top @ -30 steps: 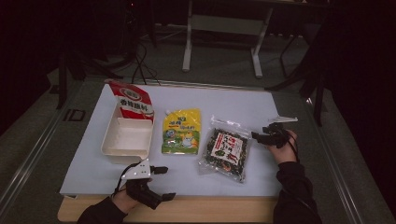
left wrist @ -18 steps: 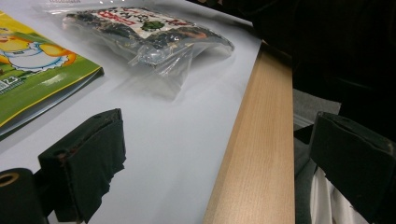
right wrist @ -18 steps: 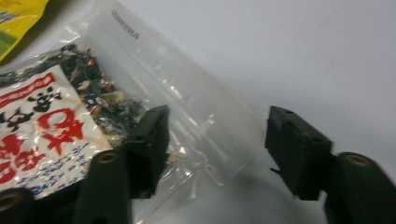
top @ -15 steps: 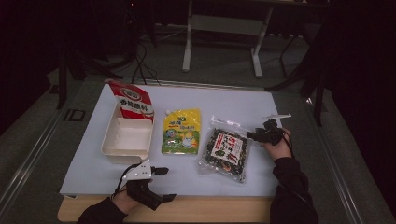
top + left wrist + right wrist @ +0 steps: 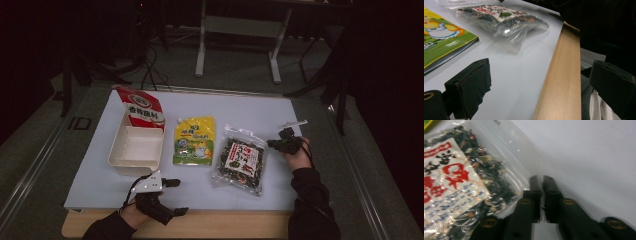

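A clear bag of dark dried food with a white and red label (image 5: 241, 161) (image 5: 456, 185) (image 5: 499, 15) lies on the white table cover, right of centre. My right gripper (image 5: 271, 144) (image 5: 540, 181) is at the bag's right edge. Its jaws have just been closing and now stand shut, pinching the bag's clear rim. My left gripper (image 5: 176, 197) (image 5: 541, 85) rests at the table's front edge, open, with nothing between its pads. It points toward the bag.
A yellow and green pouch (image 5: 194, 141) (image 5: 441, 37) lies flat left of the bag. Farther left stands an open white box (image 5: 120, 159) with a red printed lid (image 5: 142, 107). The wooden table edge (image 5: 560, 82) runs under the left gripper. Table legs and cables lie beyond.
The right gripper has edged left onto the bag's right edge and its jaws have come together there. The left hand has stayed put.
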`<control>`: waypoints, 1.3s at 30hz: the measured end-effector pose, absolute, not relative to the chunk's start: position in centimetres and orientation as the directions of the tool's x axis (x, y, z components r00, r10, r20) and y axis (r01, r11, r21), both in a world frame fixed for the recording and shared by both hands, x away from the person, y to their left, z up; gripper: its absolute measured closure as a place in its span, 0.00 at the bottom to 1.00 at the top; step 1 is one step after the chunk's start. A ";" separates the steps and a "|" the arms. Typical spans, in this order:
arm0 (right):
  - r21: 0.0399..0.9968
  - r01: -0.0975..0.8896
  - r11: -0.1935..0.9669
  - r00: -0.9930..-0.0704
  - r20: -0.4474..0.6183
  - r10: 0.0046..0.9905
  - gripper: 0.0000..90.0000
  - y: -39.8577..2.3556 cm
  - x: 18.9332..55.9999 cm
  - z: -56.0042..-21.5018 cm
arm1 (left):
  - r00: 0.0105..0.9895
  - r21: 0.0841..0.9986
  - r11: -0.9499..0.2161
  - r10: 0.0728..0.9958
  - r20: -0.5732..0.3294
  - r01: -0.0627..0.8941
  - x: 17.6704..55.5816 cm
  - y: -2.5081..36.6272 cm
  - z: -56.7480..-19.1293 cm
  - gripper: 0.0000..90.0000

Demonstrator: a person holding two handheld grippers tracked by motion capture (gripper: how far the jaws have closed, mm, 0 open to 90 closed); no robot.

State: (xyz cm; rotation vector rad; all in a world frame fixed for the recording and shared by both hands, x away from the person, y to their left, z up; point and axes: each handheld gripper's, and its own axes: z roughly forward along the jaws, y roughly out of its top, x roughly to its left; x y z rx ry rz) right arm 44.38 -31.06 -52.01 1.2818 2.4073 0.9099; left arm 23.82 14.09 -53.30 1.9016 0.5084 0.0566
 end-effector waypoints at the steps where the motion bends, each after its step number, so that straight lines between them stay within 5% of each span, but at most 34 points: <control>1: 0.635 0.649 0.418 -0.574 0.049 0.817 0.99 -30.9 44.3 -51.9 | 0.906 0.901 -0.295 0.373 -0.199 0.319 23.8 14.1 -53.3 0.05; 15: 0.674 0.574 0.466 -0.595 -0.048 0.802 1.00 -30.0 43.3 -49.7 | 0.903 0.904 -0.283 0.381 -0.201 0.321 23.9 14.2 -53.0 0.05; 39: 0.778 0.283 0.560 -0.660 -0.266 0.702 1.00 -26.6 38.0 -41.1 | 0.874 0.891 -0.301 0.450 -0.183 0.341 25.4 14.3 -49.6 0.05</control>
